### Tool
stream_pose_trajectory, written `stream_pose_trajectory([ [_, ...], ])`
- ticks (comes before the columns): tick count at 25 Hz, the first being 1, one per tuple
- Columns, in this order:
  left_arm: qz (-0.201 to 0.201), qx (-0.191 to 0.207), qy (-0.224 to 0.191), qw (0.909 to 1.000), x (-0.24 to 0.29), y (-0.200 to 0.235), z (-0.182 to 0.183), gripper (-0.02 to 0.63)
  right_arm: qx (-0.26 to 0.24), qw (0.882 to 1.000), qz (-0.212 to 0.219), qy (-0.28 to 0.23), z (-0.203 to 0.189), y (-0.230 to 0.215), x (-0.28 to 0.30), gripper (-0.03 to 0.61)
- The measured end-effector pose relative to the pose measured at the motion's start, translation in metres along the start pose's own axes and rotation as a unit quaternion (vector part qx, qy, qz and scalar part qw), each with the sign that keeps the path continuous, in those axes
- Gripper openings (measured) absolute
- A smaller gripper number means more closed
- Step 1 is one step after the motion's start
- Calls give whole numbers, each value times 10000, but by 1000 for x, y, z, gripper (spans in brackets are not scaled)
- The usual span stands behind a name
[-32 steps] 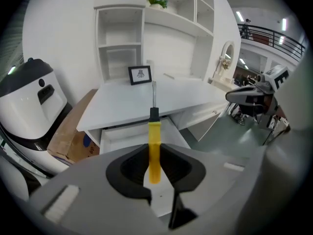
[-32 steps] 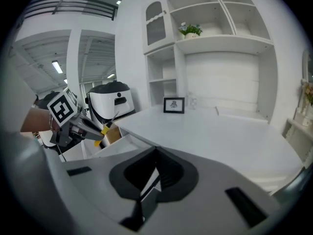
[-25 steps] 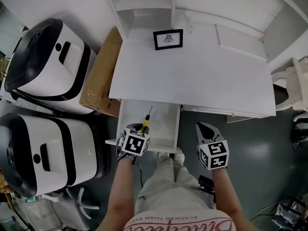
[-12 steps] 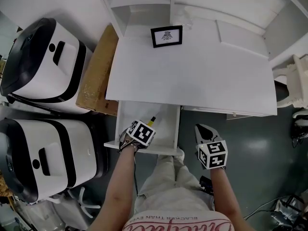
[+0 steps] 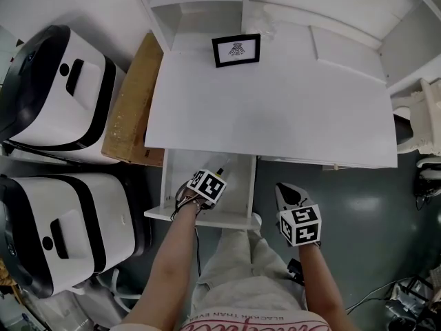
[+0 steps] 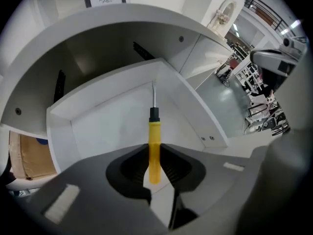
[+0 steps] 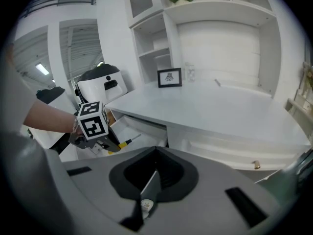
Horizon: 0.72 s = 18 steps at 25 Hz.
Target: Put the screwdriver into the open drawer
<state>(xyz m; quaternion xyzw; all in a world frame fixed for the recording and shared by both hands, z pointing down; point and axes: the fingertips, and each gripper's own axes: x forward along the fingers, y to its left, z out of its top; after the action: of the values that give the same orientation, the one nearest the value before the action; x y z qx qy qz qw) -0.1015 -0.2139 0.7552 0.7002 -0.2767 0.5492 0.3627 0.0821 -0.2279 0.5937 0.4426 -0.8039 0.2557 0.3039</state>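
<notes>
Two white and black machines (image 5: 58, 88) stand at the left, with a brown box (image 5: 131, 116) beside them. The left hand-held gripper (image 6: 155, 166) is closed on the yellow screwdriver (image 6: 154, 143) and points down into the open drawer (image 6: 98, 126). The screwdriver's metal tip points to the drawer's back. Above is the white worktop (image 5: 275, 116) with a small picture (image 5: 236, 49). The right hand-held gripper (image 7: 149, 187) is closed and empty, to the right of the drawer.

The screwdriver (image 6: 154, 138) is yellow (black collar), the drawer (image 6: 107, 126) white.
</notes>
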Motion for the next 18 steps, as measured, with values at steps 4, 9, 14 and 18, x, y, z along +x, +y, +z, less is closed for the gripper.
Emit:
stream_pose_trajectory([
  [4, 89, -43, 140, 9999, 18, 7, -1, 74, -28, 10000, -15, 74, -3, -3, 4, 5],
  [9, 60, -37, 335, 9994, 41, 11, -7, 74, 18, 9998, -71, 180, -8, -7, 6, 5],
  [14, 213, -56, 503, 9985, 61, 17, -13, 74, 37, 9995, -92, 289, -15, -10, 11, 5],
  [18, 307, -110, 564, 9979, 71, 19, -16, 74, 21, 9992, -94, 382, -19, -12, 14, 5],
])
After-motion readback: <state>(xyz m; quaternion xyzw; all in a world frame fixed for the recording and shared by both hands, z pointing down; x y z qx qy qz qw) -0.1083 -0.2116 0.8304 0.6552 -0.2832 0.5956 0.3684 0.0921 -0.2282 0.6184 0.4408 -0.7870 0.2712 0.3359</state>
